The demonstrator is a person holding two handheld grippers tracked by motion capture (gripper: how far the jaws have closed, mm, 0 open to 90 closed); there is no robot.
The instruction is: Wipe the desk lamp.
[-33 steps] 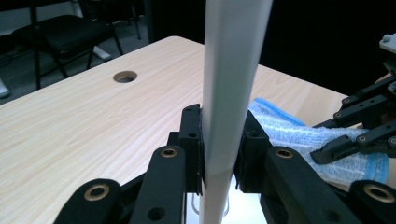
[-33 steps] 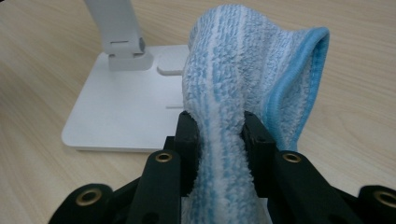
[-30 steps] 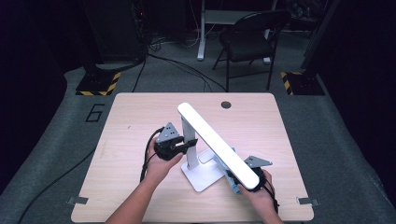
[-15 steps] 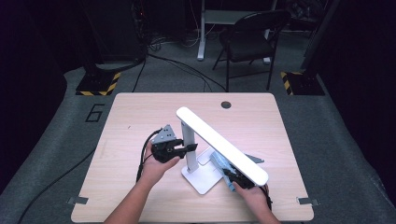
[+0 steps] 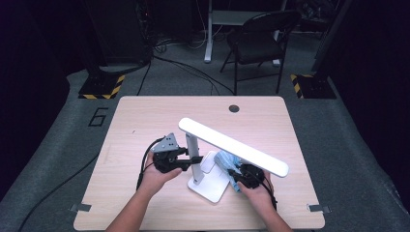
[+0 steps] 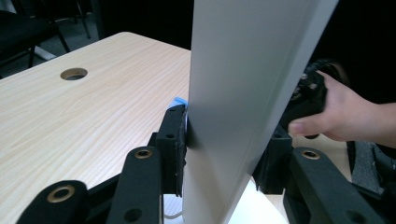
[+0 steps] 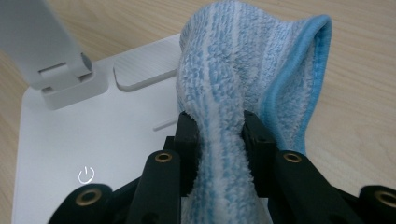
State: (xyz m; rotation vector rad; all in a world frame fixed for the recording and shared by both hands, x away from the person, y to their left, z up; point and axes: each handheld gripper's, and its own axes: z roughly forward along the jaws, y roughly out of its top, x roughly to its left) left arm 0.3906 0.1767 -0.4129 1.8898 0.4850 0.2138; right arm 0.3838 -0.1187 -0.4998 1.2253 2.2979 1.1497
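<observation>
A white desk lamp stands on the wooden table (image 5: pixel 145 125); its square base (image 5: pixel 209 189) bears an upright post (image 5: pixel 192 147) and a long flat head (image 5: pixel 232 145). My left gripper (image 5: pixel 193 160) reaches the post from the left. In the left gripper view the post (image 6: pixel 243 70) stands between the jaws of the left gripper (image 6: pixel 224 144), which have just been opening; the pads lie beside it without squeezing. My right gripper (image 7: pixel 217 126) is shut on a blue striped cloth (image 7: pixel 243 60), whose bunched end rests over the base (image 7: pixel 70 140). From above, the cloth (image 5: pixel 225 158) sits under the lamp head.
A cable hole (image 5: pixel 234 108) is in the table's far edge. A black chair (image 5: pixel 258 36) and floor cables lie beyond the table. The base carries a power symbol (image 7: pixel 86 175) and a ribbed pad (image 7: pixel 144 70).
The lamp head has swung, its right end now farther right and back. The right gripper has carried the cloth leftward onto the base. The left hand stays at the post.
</observation>
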